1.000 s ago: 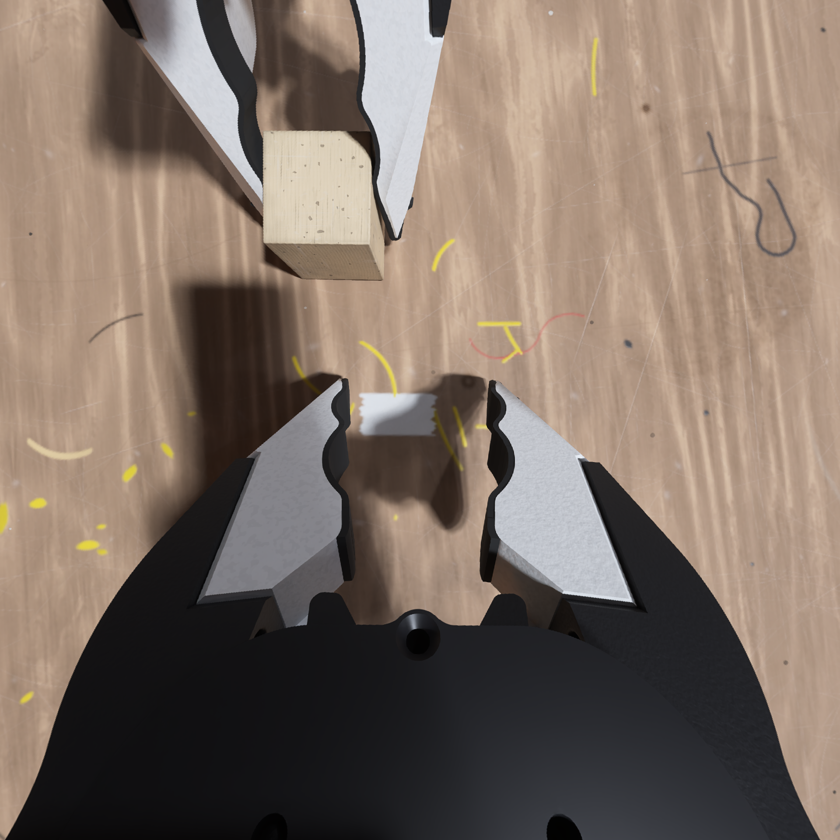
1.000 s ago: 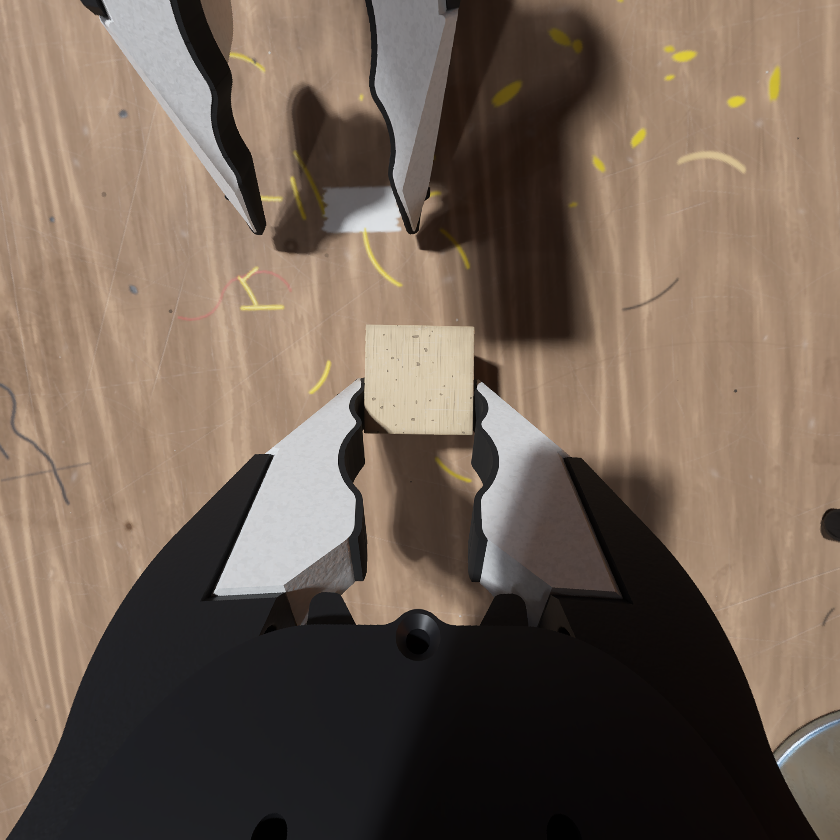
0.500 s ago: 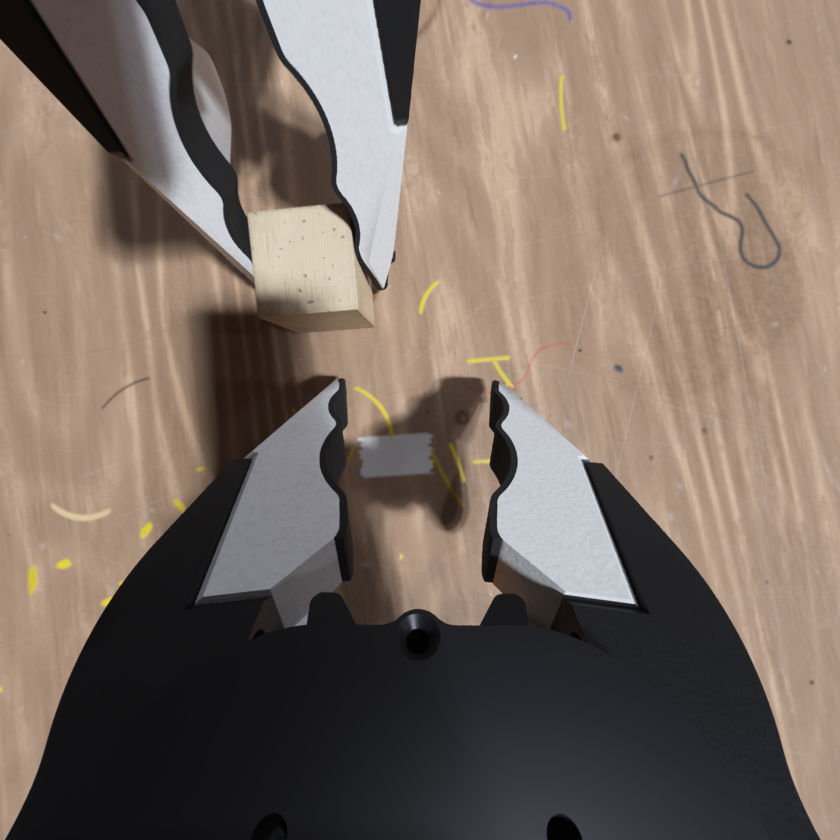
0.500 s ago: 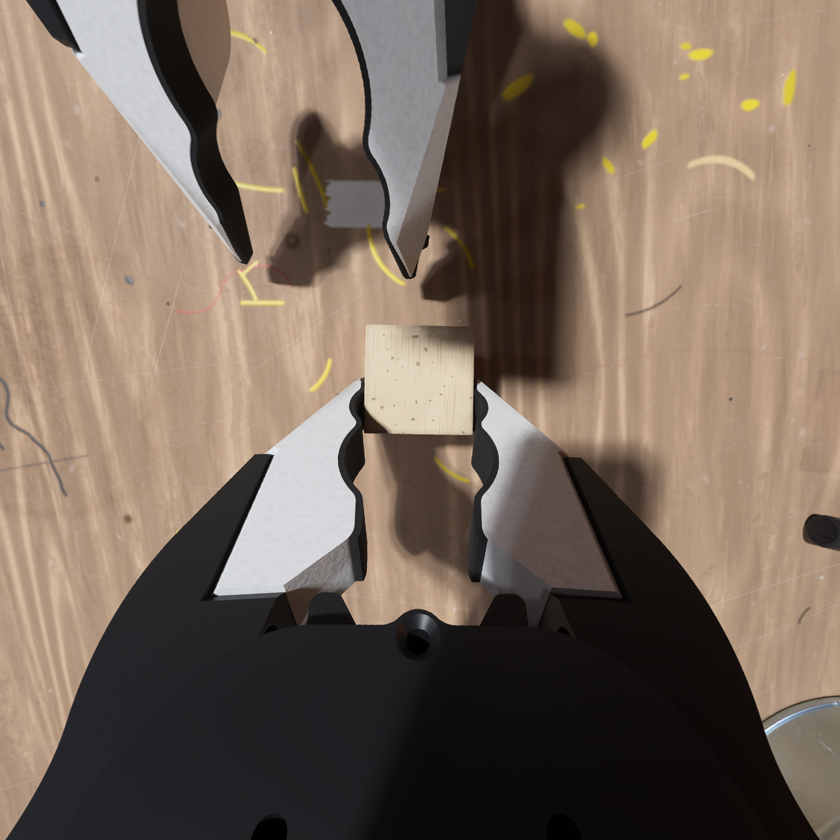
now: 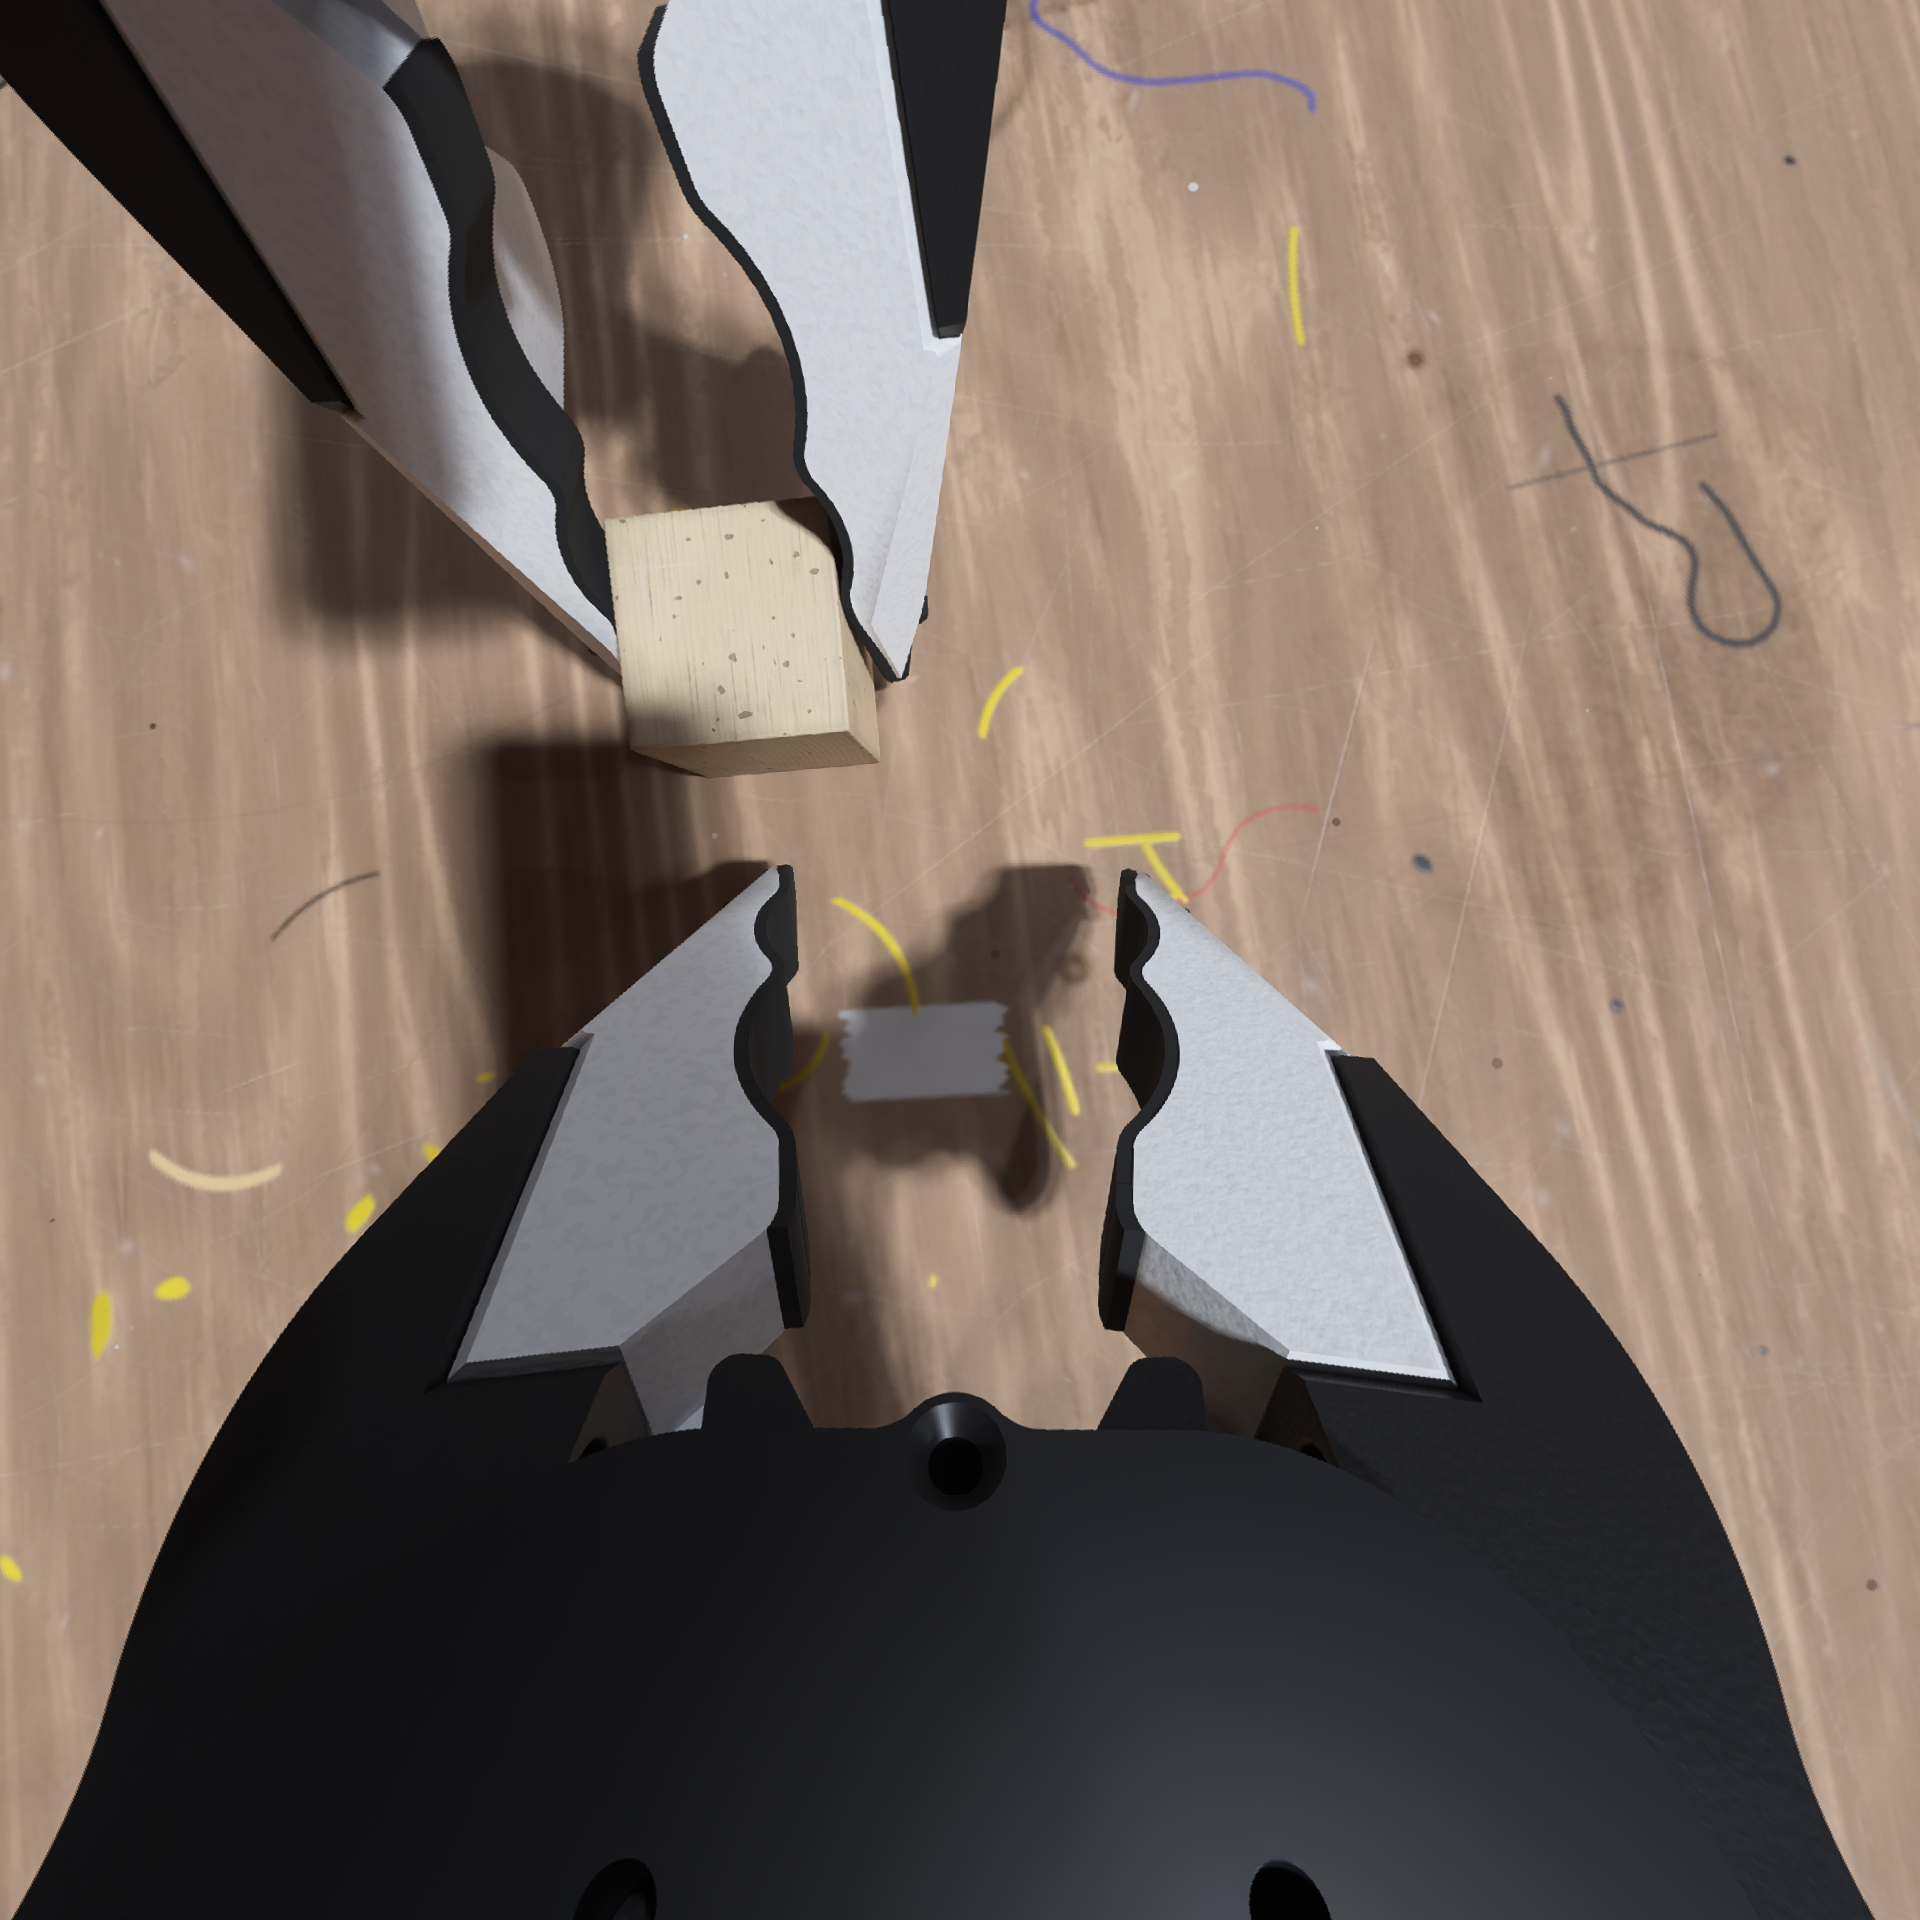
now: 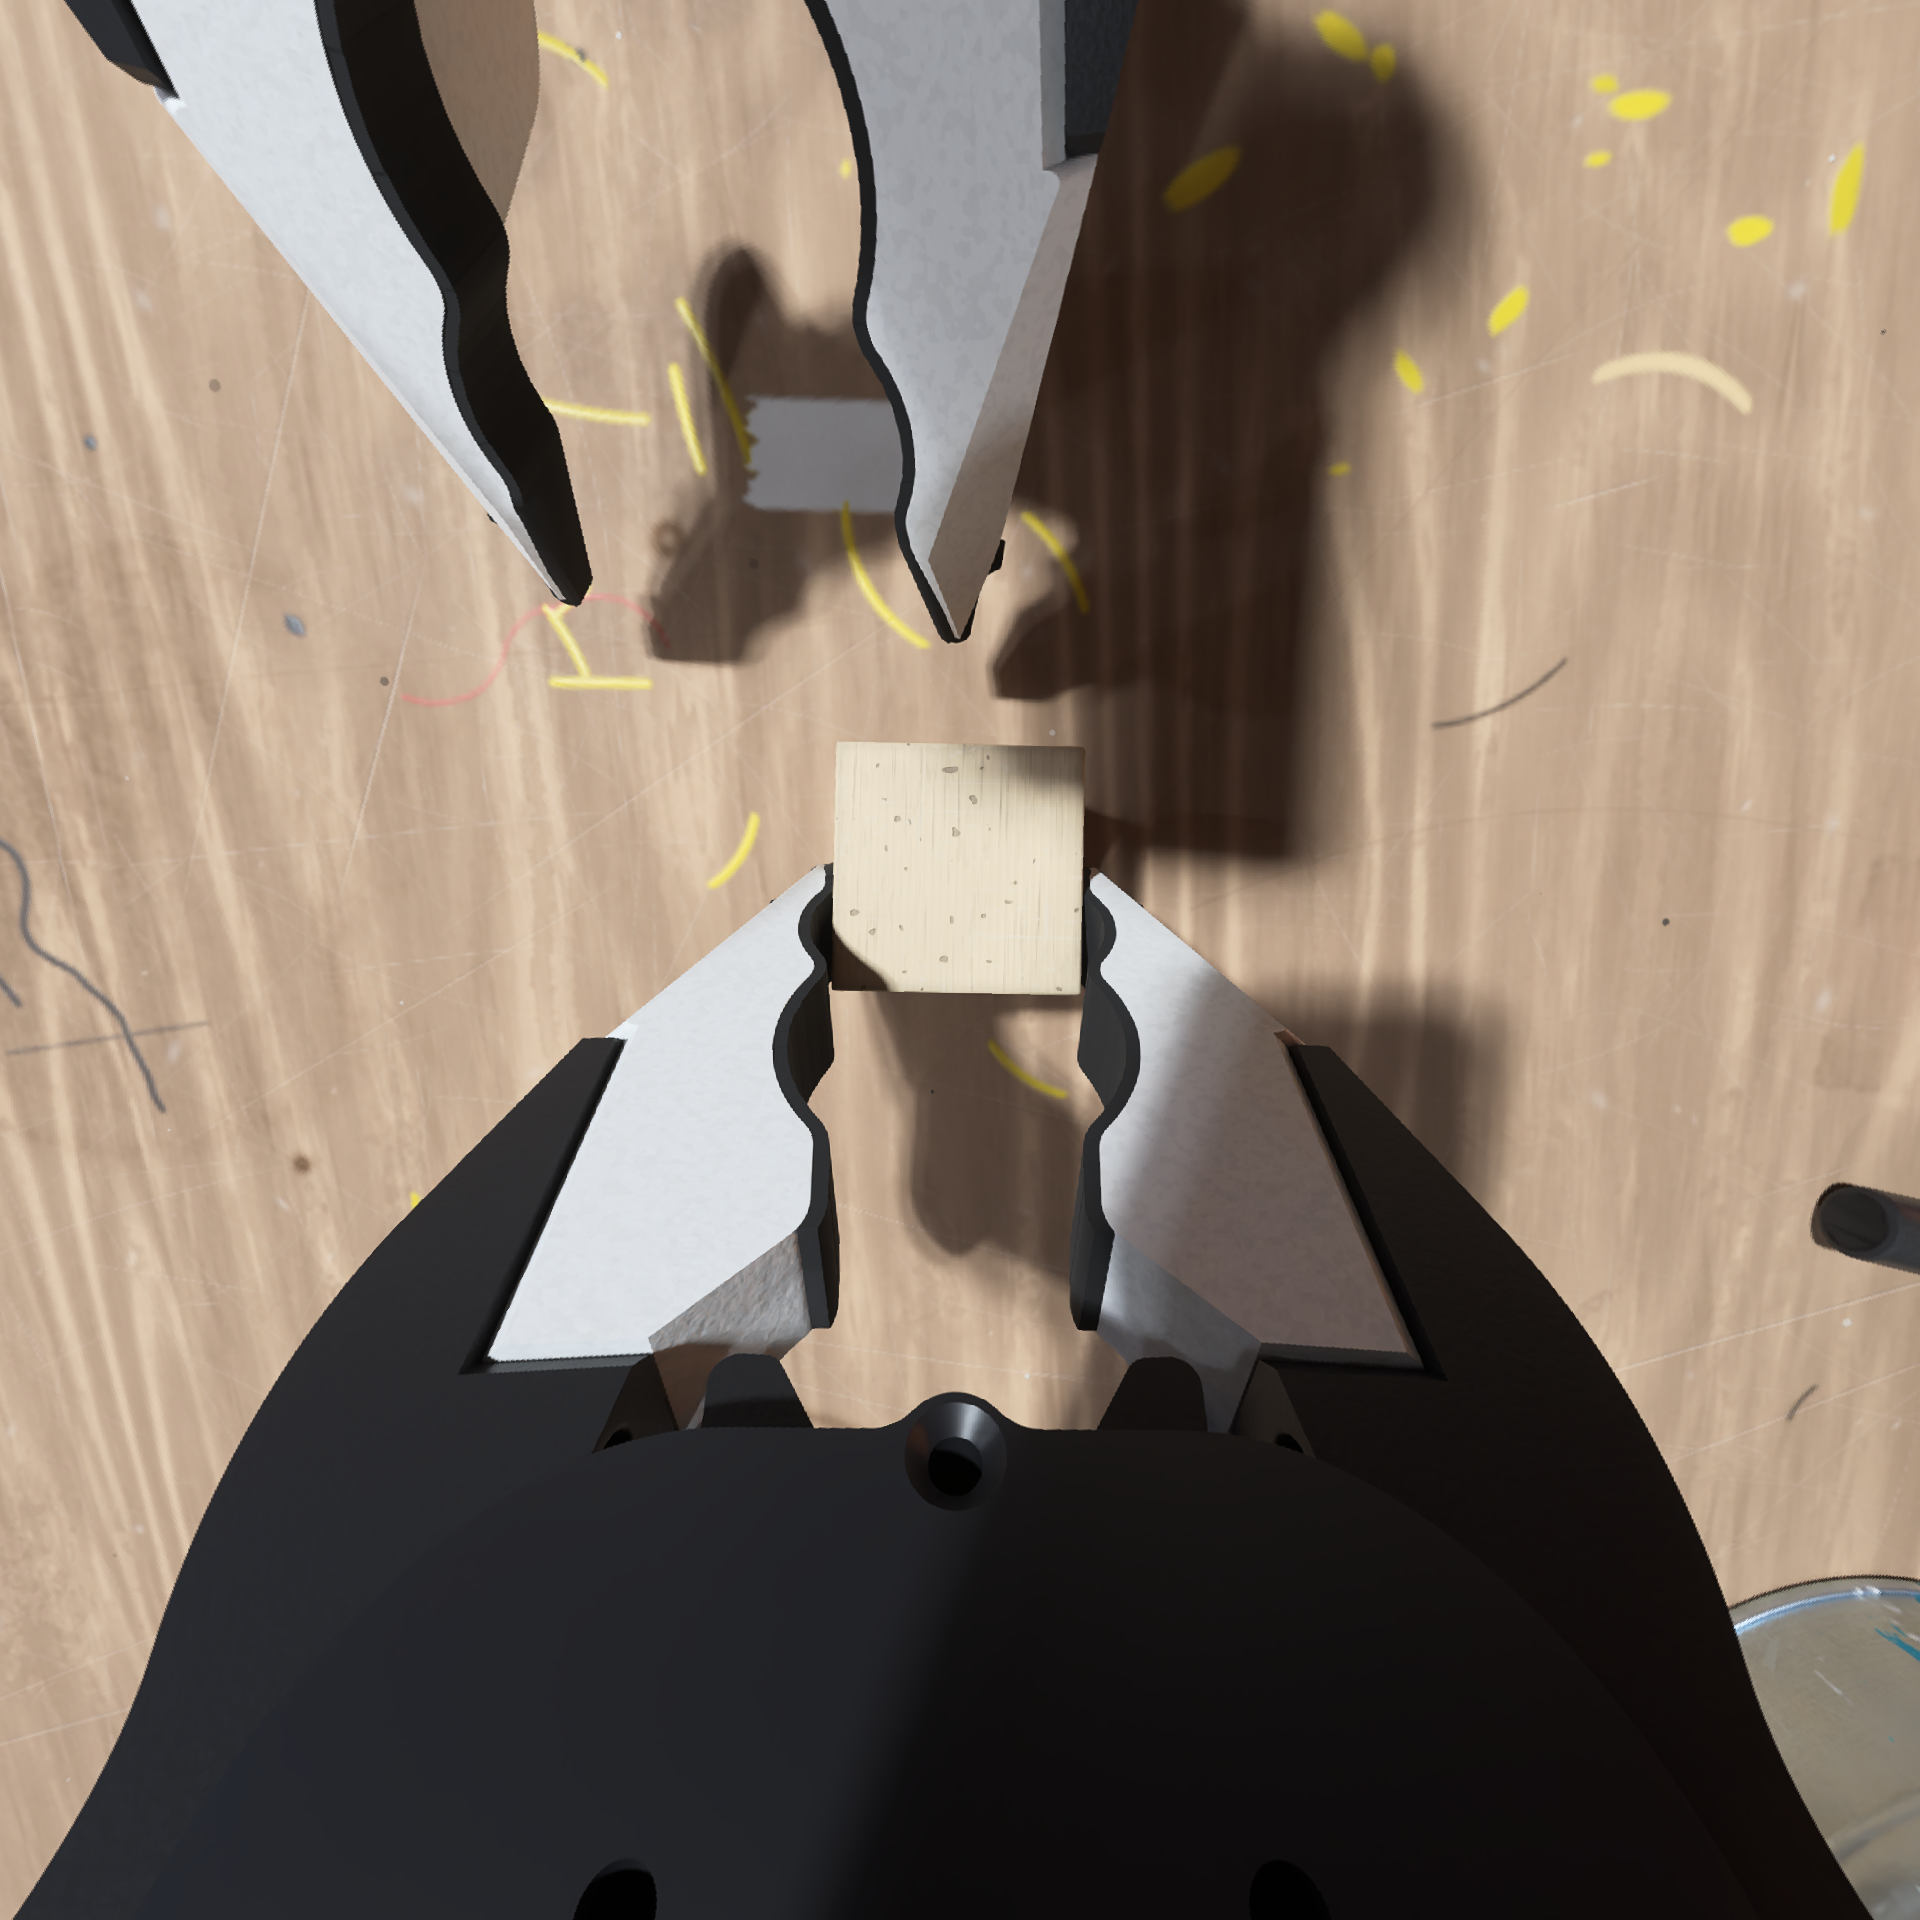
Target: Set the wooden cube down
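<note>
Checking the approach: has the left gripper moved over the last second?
Yes. In the left wrist view the tape scrap on the table now sits deeper between the left gripper fingers, so it has advanced toward the wooden cube.

From my seat both feeds look bright and evenly lit, with sharp grain on the wooden tabletop point(image 5: 1558, 935) and no glare beyond a soft sheen low on each black housing. Hard-edged dark shadows fall on the wood: in the left wrist view to the left of the wooden cube point(image 5: 732, 634), in the right wrist view to the cube's point(image 6: 956, 862) right. Straight lines bow toward the frame edges, and everything stays in focus.
</note>
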